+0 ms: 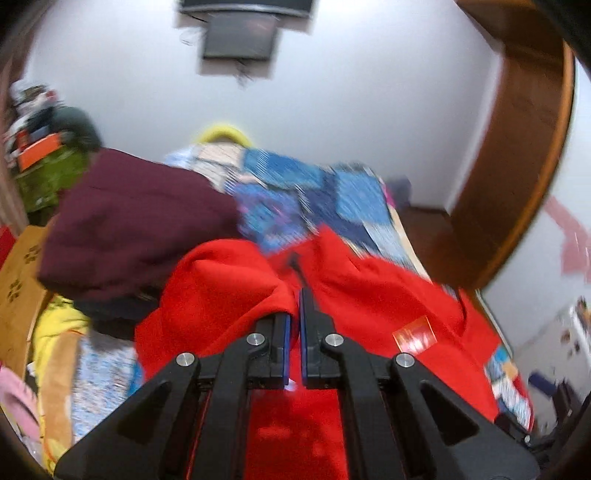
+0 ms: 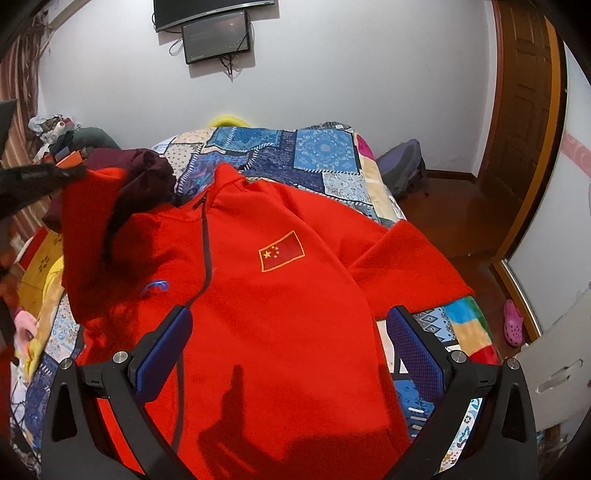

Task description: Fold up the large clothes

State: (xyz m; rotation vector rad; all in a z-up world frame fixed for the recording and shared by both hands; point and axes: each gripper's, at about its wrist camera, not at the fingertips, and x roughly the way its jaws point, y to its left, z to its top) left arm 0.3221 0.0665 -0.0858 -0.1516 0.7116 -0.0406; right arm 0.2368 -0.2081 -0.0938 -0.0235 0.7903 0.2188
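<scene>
My left gripper (image 1: 295,321) has its fingers (image 1: 283,332) pinched together on a fold of the red jacket (image 1: 229,280), the cloth bunched up over and between the blue pads. The left wrist view is smeared with blur. In the right wrist view that gripper shows as a dark shape at the left edge, holding the jacket's sleeve lifted above the bed.

My right gripper (image 2: 291,347) hovers over the jacket's lower front with its fingers (image 2: 415,354) spread wide and nothing between them; I cannot tell whether the tips touch the cloth.

The jacket (image 2: 280,302) lies face up on the bed's patchwork quilt (image 2: 325,155), collar toward the far wall, its dark zip (image 2: 205,254) running down the front. A flag patch (image 2: 282,251) sits on the chest to the right of the zip and a small blue logo (image 2: 155,288) to the left. The other sleeve lies flat, reaching toward the quilt's right edge.

A maroon garment (image 2: 147,166) is heaped just beyond the raised sleeve, near the collar. Yellow cloth (image 1: 59,325) lies along the bed's left side. A screen (image 2: 218,35) hangs on the white wall, and a pink clog (image 2: 513,325) sits on the floor to the right.
</scene>
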